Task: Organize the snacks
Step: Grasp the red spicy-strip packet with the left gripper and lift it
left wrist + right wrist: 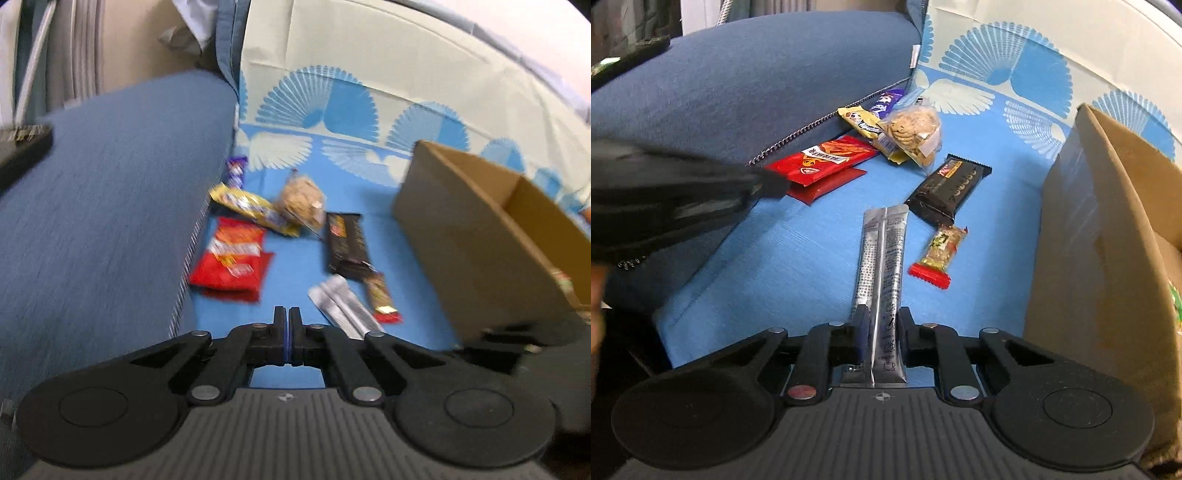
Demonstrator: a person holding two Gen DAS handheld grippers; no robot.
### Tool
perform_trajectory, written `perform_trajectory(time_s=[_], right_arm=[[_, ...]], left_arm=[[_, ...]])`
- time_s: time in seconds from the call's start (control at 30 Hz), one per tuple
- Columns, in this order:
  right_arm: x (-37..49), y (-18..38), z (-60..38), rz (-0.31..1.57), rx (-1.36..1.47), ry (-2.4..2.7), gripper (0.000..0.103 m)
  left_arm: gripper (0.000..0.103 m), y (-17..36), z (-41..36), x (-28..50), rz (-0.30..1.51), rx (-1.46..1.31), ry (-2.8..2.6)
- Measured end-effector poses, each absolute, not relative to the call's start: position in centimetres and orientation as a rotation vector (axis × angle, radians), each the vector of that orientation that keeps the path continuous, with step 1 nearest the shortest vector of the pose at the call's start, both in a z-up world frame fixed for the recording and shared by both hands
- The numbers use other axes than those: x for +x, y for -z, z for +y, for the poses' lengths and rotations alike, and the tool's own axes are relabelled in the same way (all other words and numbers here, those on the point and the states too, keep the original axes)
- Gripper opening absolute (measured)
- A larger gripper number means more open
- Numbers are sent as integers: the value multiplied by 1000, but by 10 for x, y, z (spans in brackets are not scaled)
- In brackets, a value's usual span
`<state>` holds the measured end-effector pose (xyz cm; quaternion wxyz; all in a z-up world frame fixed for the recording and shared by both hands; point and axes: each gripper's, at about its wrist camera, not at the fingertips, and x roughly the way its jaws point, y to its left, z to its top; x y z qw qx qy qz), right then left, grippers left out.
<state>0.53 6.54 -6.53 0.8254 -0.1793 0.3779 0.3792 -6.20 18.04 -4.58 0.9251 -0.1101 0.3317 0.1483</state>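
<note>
My right hand-held gripper (881,325) is clamped on the near end of a silver stick sachet pair (882,258), whose far end lies on the blue bedsheet (798,251) pointing away from me. My left hand-held gripper (287,325) has its jaws pressed fully together with nothing between them, hanging above the sheet just short of the red snack packets (231,258); in the right wrist view it shows as a dark blur at the left edge.

The other snacks lie scattered on the sheet. A small red-ended peanut bar (938,254) sits just right of the sachets, touching the corner of a black biscuit pack (949,190) beyond it. Further off, a clear bag of cookies (914,131) overlaps a yellow wrapper (858,122), with a purple wrapper (886,101) behind them against the dark blue pillow (738,92). The open cardboard box (1089,240) stands at the right, close beside the snacks.
</note>
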Motion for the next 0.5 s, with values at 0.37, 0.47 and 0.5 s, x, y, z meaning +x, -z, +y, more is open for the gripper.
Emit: perform_trajectory(time_s=[0.37,0.47,0.5], right_arm=[[0,57,51,820,-352,-833,24],[1,55,51,812,-352,-829,28],[2,56,52,814,-350,-828,28]], left_arm=[[43,47,170,-53,667,-150,-389],[52,55,160,-29,657,38,-452],[52,61,159,-20,680,77,-464]])
